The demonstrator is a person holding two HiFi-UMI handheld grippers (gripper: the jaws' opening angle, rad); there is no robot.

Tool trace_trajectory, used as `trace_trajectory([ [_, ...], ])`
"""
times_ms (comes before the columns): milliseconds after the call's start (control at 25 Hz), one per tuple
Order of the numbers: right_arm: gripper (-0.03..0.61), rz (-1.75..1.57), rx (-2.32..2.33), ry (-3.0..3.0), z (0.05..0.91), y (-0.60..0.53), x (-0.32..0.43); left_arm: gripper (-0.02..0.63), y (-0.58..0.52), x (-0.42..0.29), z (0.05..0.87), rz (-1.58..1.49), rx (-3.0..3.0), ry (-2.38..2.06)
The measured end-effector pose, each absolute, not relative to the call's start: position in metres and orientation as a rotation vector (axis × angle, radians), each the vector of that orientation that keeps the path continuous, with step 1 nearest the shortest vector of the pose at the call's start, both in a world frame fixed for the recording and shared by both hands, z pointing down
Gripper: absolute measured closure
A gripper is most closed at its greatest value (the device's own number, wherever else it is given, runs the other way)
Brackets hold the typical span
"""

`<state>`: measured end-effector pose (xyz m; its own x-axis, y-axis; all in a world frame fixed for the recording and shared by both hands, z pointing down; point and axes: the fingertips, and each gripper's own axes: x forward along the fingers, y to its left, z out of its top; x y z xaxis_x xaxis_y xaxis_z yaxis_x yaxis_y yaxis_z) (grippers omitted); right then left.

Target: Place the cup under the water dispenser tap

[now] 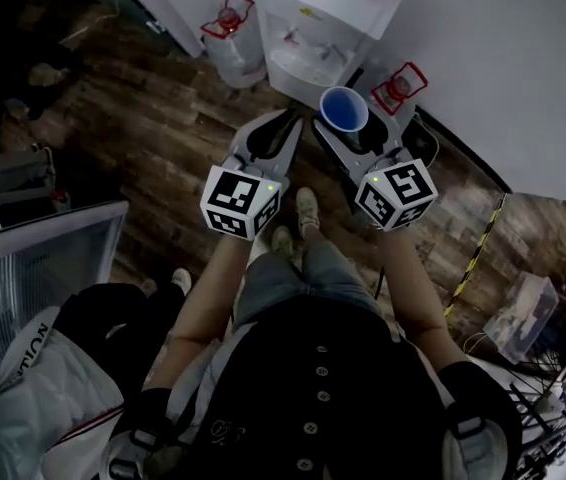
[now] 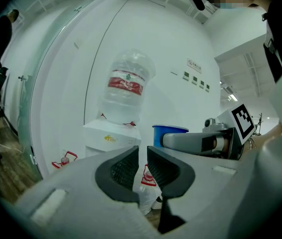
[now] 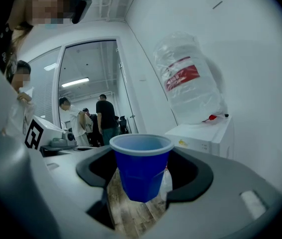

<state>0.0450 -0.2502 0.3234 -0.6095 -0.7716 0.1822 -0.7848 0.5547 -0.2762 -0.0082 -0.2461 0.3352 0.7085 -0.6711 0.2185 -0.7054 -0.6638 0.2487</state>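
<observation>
Standing beside the person, I see the blue cup (image 3: 142,173) upright, mouth up, pinched by its sides in the right tool (image 1: 351,133), whose jaws are spread wide around it and press on its walls. It is clear of the wooden floor (image 1: 163,138) and has not yet reached the machine.

What matters next is where the white water dispenser (image 1: 308,28) stands. It is directly in front of the cup, near but not touching. In the right gripper view the red tap (image 3: 213,117) shows up and to the right of the cup's rim, below the upturned bottle (image 3: 188,83). My guess is that the cup needs to go forward and a little to that side, keeping its axis vertical so it slides in beneath the spout.

The right hand is the one that counts, since it carries the cup and sits closer to the taps. The left tool (image 2: 142,171) is alongside it, with its jaws drawn almost together on nothing and only a slit between them.

Both forearms reach out ahead of the person's body, with the tools side by side, pointing at the dispenser and dipped just slightly below level.
</observation>
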Motion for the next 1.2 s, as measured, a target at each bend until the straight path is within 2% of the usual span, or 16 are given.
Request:
trace_trajectory([
  [520, 0.281, 0.359, 1.242, -2.810, 0.406, -0.306, 0.036, 0.568, -0.298, -0.011, 0.405, 0.178, 2.571, -1.147],
  [1200, 0.281, 0.518, 1.254, -2.737, 0.539, -0.357, 0.045, 0.568, -0.340, -0.008, 0.521, 0.191, 2.451, -1.235],
])
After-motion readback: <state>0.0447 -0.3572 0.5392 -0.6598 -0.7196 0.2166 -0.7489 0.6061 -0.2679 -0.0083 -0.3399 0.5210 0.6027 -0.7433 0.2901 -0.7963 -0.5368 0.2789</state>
